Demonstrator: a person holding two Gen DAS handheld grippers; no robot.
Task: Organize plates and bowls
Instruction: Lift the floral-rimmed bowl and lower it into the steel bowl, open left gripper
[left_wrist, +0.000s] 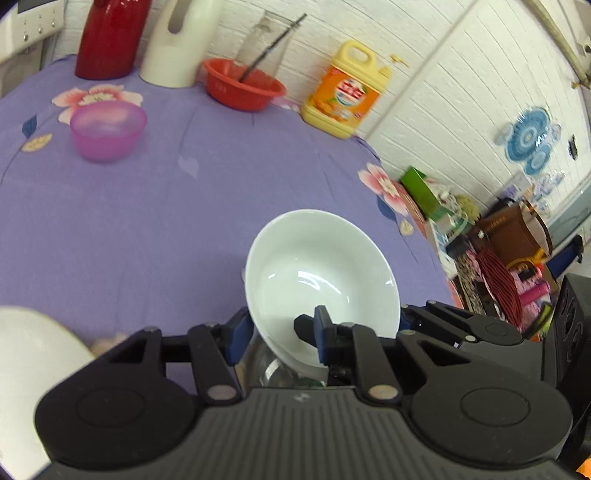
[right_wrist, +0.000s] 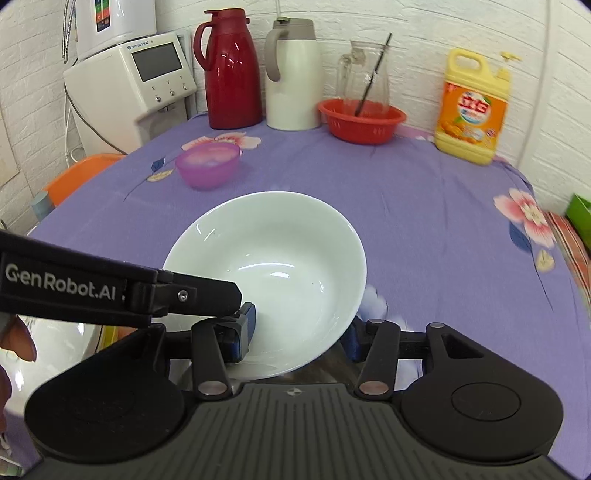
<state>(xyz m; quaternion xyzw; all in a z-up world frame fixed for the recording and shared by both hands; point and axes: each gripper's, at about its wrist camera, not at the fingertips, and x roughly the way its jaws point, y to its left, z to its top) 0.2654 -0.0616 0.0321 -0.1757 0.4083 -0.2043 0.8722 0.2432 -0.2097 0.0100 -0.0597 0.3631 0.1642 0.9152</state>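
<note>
A white ceramic bowl (left_wrist: 321, 273) is held tilted above the purple floral tablecloth (left_wrist: 147, 221). My left gripper (left_wrist: 280, 332) is shut on its near rim, one finger inside the bowl and one outside. The bowl also fills the right wrist view (right_wrist: 273, 266). My right gripper (right_wrist: 299, 332) has its jaws spread wide on either side of the bowl, one pad at the left inner wall, the other under the right rim. The left gripper's black arm (right_wrist: 110, 291) reaches in from the left. A small pink plastic bowl (right_wrist: 207, 164) stands further back. A white plate edge (left_wrist: 26, 354) shows at lower left.
Along the back wall stand a red thermos (right_wrist: 229, 70), a white thermos (right_wrist: 291, 74), a red basket (right_wrist: 360, 120) with a glass jug (right_wrist: 364, 79), and a yellow detergent bottle (right_wrist: 472, 107). A water dispenser (right_wrist: 129, 81) stands at left. Clutter lies beyond the table's right edge (left_wrist: 498, 258).
</note>
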